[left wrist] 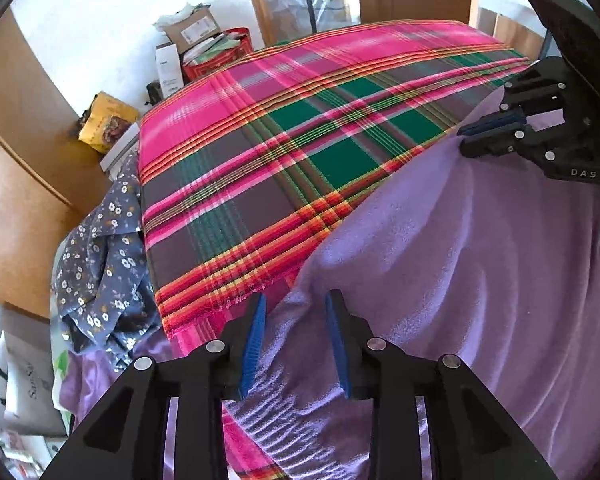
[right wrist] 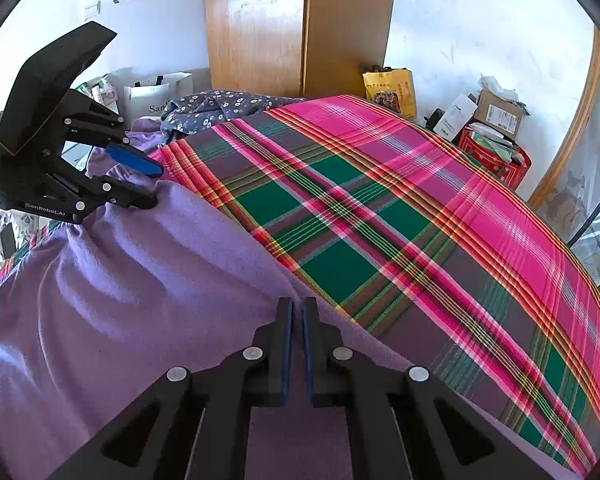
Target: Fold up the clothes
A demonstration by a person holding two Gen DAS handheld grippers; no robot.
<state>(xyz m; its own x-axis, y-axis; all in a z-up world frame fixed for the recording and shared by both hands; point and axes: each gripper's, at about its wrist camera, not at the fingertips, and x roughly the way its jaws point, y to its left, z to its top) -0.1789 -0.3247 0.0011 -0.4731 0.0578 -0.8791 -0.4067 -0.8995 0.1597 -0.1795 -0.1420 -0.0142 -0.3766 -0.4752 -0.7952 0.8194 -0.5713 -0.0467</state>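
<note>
Purple garment (left wrist: 460,280), soft, light, fleecy, prob. clingy, is spread over near side of plaid cloth (left wrist: 260,152). Its far edge is pinched by right gripper (right wrist: 298,308); left gripper (left wrist: 296,300) is held spread at the gathered edge, best gripped there.

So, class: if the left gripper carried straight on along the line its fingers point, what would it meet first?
The left gripper, its jaws open, would probably first meet the purple garment lying just ahead of its fingertips, at its edge; the plaid blanket lies beyond. Depth is hard to judge through the fisheye.
</note>
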